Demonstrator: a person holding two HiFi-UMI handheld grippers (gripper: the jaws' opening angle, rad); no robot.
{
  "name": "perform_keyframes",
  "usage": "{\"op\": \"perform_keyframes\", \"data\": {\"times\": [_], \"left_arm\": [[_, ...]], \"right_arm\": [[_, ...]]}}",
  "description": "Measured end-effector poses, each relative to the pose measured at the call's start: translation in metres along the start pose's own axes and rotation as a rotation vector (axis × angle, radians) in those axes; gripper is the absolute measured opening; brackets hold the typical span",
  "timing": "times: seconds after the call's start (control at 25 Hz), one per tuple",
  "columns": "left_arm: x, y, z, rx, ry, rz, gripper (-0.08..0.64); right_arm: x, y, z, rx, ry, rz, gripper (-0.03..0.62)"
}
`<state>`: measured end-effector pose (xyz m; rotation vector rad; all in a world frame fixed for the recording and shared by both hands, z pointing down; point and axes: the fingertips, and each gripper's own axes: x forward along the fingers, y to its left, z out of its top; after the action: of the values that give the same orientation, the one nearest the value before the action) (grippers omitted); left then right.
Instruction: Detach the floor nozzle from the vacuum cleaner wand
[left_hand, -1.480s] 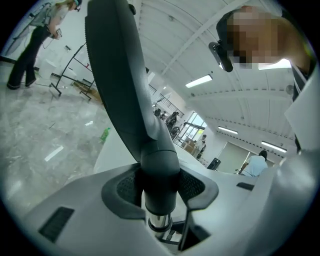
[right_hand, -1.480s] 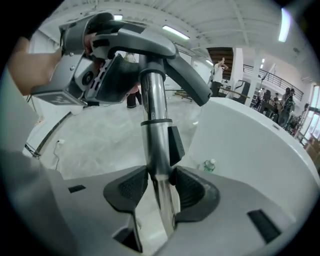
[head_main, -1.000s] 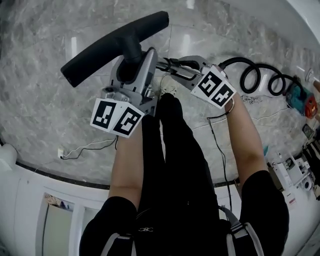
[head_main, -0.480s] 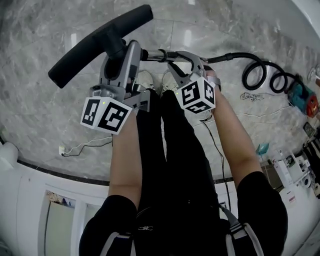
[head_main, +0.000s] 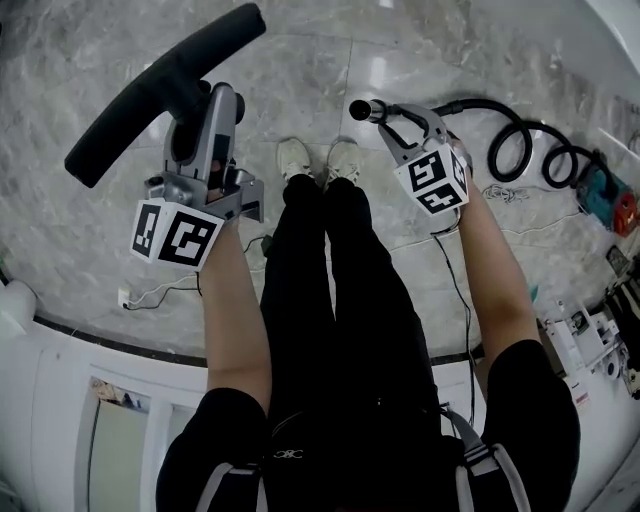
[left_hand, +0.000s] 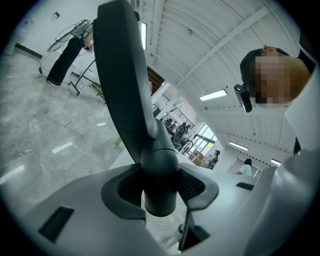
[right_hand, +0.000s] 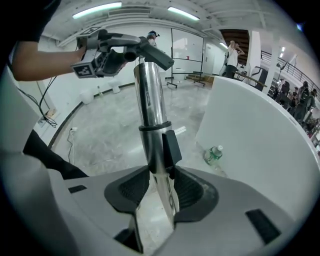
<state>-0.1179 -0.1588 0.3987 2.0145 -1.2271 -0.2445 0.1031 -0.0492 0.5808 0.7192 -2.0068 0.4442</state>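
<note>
- Grey marble floor (head_main: 90, 240) is seen from above. A person's black-clad legs and pale shoes (head_main: 293, 158) are seen at centre.
- Floor nozzle (head_main: 160, 85), long and black, is held clear of the floor at the left, already off the wand. Its round neck is clamped between the pads of the left gripper (head_main: 203, 118), jaws set fairly wide round it.
- Black hose (head_main: 520, 150) is coiled on the floor at the right.
- Chrome wand (head_main: 362, 109) is gripped by the right gripper (head_main: 392, 118), jaws narrowed on the tube at a black clip. Its free end is turned toward the nozzle, well apart from it.
- Water bottle (right_hand: 213, 154) is noted on the floor beside a white wall.
</note>
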Motion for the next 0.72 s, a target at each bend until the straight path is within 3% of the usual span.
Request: {"op": "perform_keyframes", "data": {"times": [0.24,0.56,0.72], "left_arm": [[-0.013,0.009,-0.030,-0.044,0.048,0.016,0.179],[-0.034,0.037,-0.044,-0.091,0.059,0.049,0.179],[-0.038,0.043,-0.052,-0.099,0.076,0.048,0.179]], "right_arm": [[0.027,0.002,0.012,0.011,0.010,0.014,0.170],[0.076,0.045,-0.010,-0.041,0.118,0.125,0.170],[0.088,0.054,-0.012,-0.035,0.128,0.110,0.170]]}}
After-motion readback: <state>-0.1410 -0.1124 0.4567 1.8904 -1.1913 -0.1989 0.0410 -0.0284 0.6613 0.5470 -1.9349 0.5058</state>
